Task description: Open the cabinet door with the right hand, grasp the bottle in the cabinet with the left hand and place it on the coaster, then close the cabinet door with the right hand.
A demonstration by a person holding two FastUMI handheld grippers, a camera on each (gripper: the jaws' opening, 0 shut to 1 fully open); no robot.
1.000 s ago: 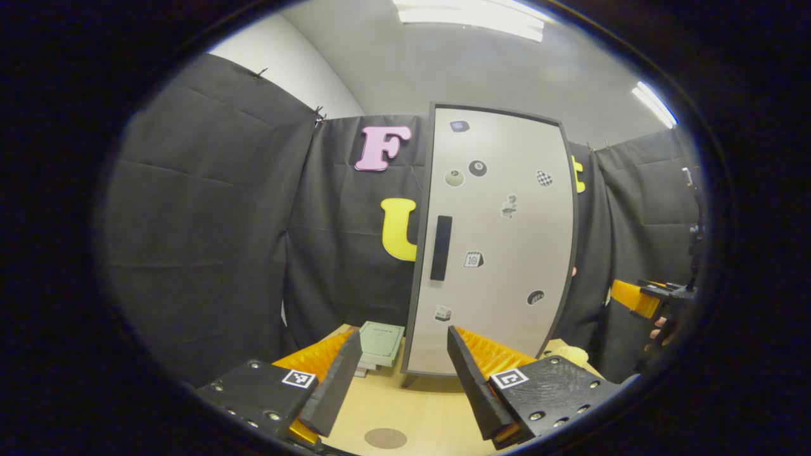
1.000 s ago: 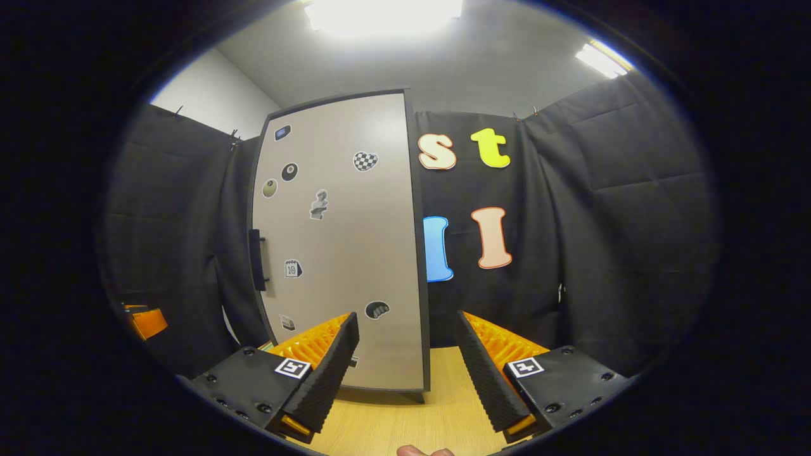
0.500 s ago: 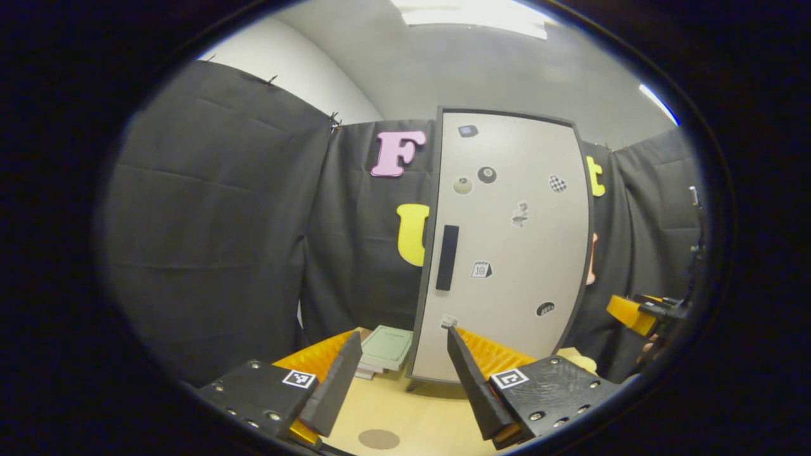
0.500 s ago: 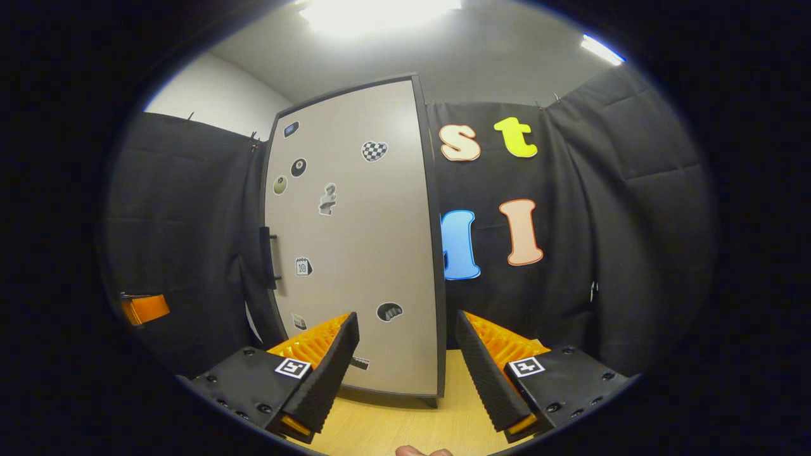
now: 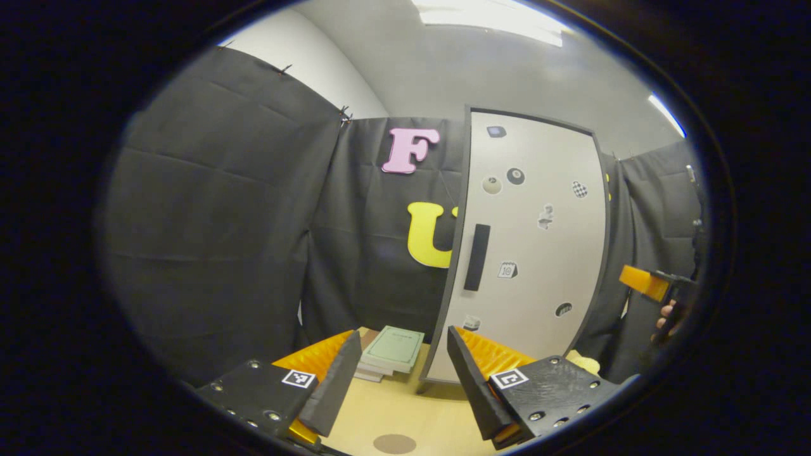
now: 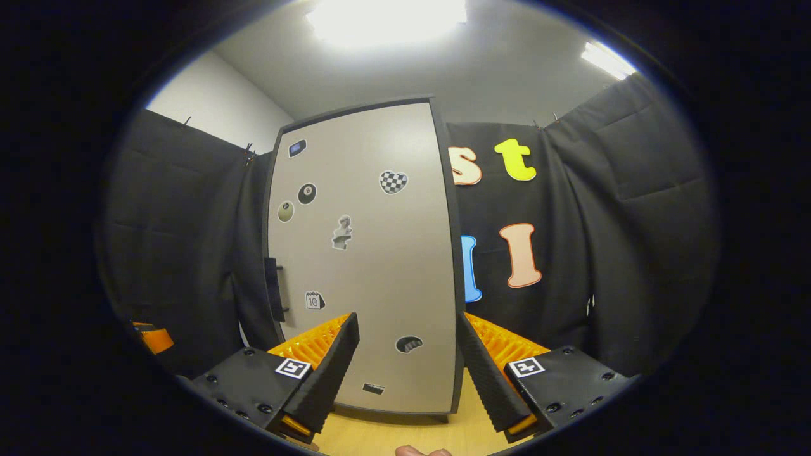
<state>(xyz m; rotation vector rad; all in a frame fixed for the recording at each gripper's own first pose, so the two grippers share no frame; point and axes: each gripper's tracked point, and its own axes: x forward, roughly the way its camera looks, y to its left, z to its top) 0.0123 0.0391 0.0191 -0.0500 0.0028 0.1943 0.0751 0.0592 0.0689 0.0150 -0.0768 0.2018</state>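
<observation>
1. Count, left gripper view: one cabinet (image 5: 532, 247) with one closed cabinet door (image 5: 538, 190), one dark handle (image 5: 476, 257) near the door's left edge, and seven small stickers I can count on the door face.
2. One round brown coaster (image 5: 394, 443) lies on the wooden table (image 5: 380, 405) at the near edge, well in front of the cabinet.
3. One low stack of books (image 5: 393, 351) with a green cover on top sits on the table just left of the cabinet's foot. I cannot tell how many books are in it.
4. The bottle is out of sight; with the door shut I cannot tell where it stands.
5. Left gripper (image 5: 398, 380): jaws spread wide, nothing between the fingers, touching nothing. It hangs above the table's near edge, aimed at the gap between the books and the cabinet's left side.
6. Right gripper (image 6: 407, 373): jaws equally wide apart, empty, touching nothing. It is held level, facing the door (image 6: 367, 253) square on, short of the panel. The handle (image 6: 274, 297) sits off to its left.
7. In the left gripper view, the right gripper (image 5: 652, 285) appears at the far right, beside the cabinet's right edge, with a hand (image 5: 665, 316) wrapped under it.
8. A fingertip (image 6: 421, 451) shows at the bottom edge of the right gripper view.
</observation>
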